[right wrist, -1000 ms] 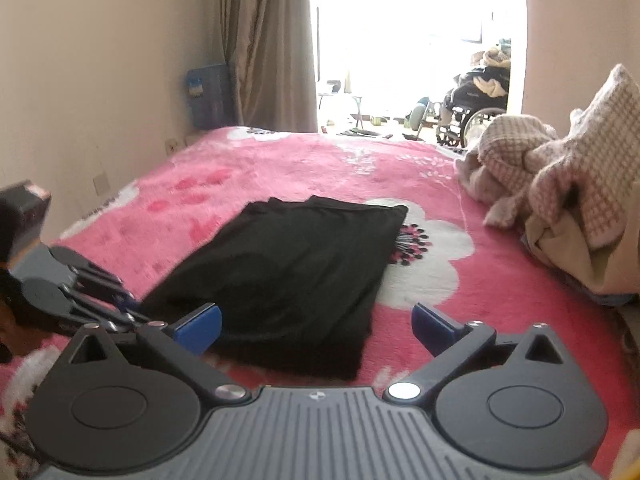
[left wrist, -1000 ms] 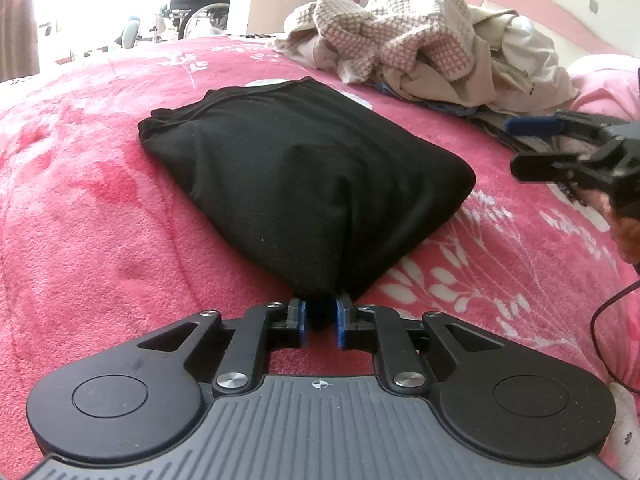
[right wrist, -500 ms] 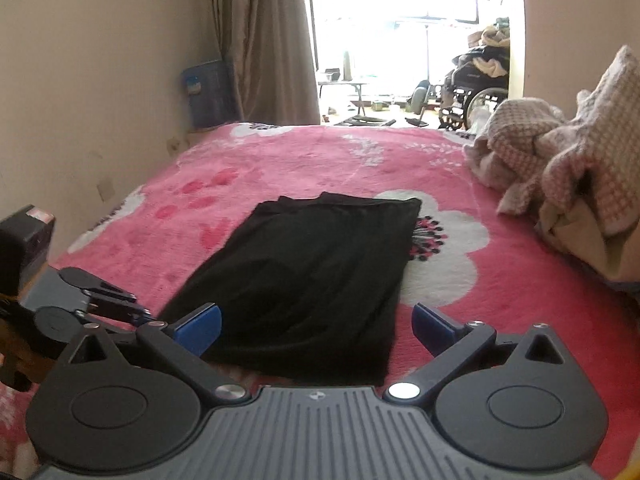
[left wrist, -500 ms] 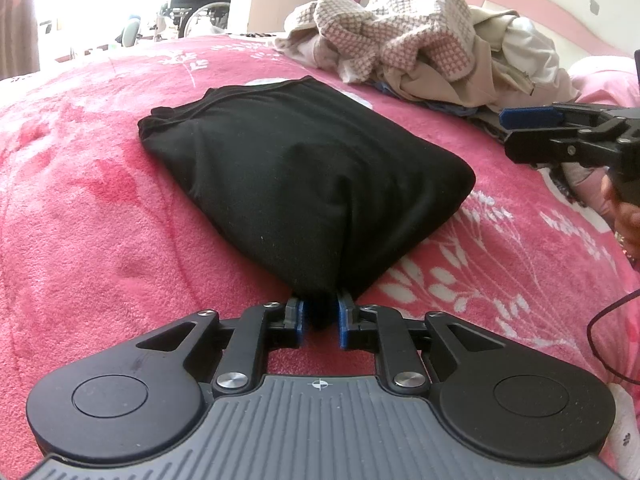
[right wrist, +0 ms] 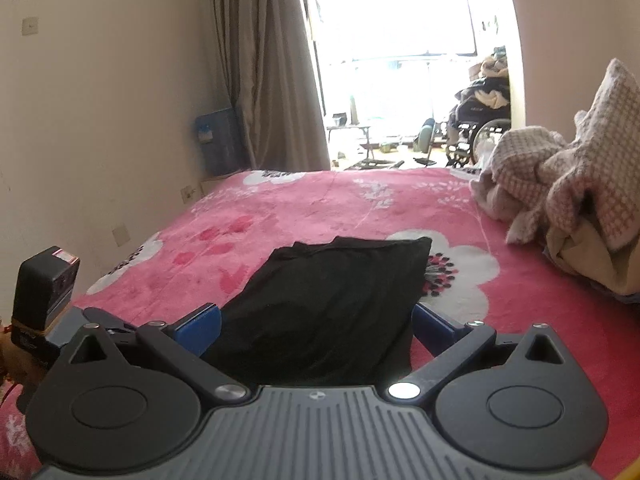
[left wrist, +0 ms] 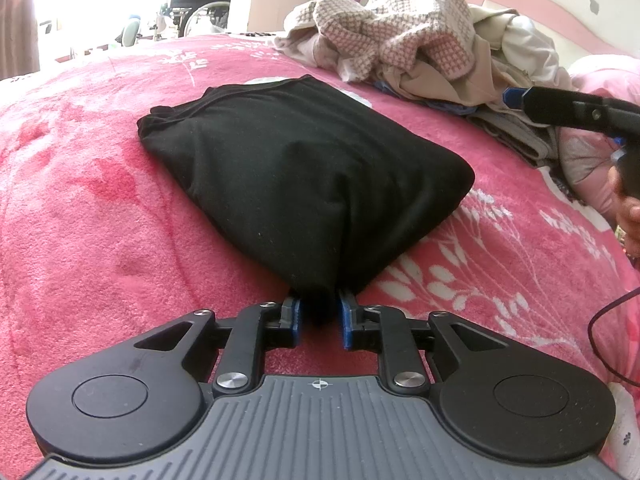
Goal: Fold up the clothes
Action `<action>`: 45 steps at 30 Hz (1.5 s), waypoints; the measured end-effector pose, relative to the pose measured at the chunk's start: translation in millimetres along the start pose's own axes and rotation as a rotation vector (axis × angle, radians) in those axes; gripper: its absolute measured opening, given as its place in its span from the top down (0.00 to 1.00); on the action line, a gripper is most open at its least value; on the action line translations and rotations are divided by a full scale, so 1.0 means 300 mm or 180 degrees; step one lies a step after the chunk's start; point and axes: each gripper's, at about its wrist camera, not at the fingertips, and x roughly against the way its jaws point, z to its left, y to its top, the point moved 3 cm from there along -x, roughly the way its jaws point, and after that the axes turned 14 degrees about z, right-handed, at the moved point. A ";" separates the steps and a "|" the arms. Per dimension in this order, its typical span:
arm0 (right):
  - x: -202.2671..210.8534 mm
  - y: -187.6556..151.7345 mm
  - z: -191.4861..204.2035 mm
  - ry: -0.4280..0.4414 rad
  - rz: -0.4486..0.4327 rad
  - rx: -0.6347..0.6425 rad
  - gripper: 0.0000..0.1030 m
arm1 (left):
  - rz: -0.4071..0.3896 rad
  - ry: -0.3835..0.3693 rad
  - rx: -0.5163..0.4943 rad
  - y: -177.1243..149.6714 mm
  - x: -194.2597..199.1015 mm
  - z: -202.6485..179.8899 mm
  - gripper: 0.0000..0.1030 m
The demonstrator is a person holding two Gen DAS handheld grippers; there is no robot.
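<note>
Grippers: two; left gripper (left wrist: 319,316) pinches the garment's corner, right gripper (right wrist: 316,322) gapes wide.
Garment: one black garment (left wrist: 304,176), folded, flat on the bed (left wrist: 88,216).

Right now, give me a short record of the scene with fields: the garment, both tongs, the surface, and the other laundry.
garment: black folded garment, lying flat on the bed
left tongs: left tongs shut on the garment's near corner
right tongs: right tongs open, straddling the garment's near edge
surface: pink floral blanket
other laundry: unfolded pile of clothes behind the garment
</note>
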 end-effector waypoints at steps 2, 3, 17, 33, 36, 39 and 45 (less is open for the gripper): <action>0.000 0.004 -0.011 -0.0117 0.0051 0.0012 0.00 | 0.0002 0.0001 -0.0002 -0.001 -0.001 0.000 0.82; -0.002 0.004 -0.020 -0.0230 0.0076 0.0014 0.00 | 0.0003 0.0003 -0.0003 -0.001 -0.002 0.000 0.81; -0.064 -0.073 -0.037 -0.0587 0.0621 0.0522 0.50 | -0.0008 0.0000 -0.0001 0.004 -0.011 0.000 0.80; -0.215 -0.106 -0.047 -0.0172 0.0982 0.0543 0.79 | -0.0028 -0.0022 -0.0004 0.007 -0.015 0.003 0.80; -0.217 -0.106 -0.038 -0.0063 0.0965 0.0604 1.00 | -0.0036 -0.0014 -0.0008 0.008 -0.016 0.002 0.80; -0.183 -0.101 -0.035 -0.0062 0.0812 0.0639 1.00 | -0.0047 -0.0007 -0.0014 0.005 -0.014 0.002 0.80; -0.145 -0.089 -0.109 -0.0108 0.0725 0.0336 1.00 | -0.0049 -0.0032 -0.0002 0.004 -0.016 0.009 0.79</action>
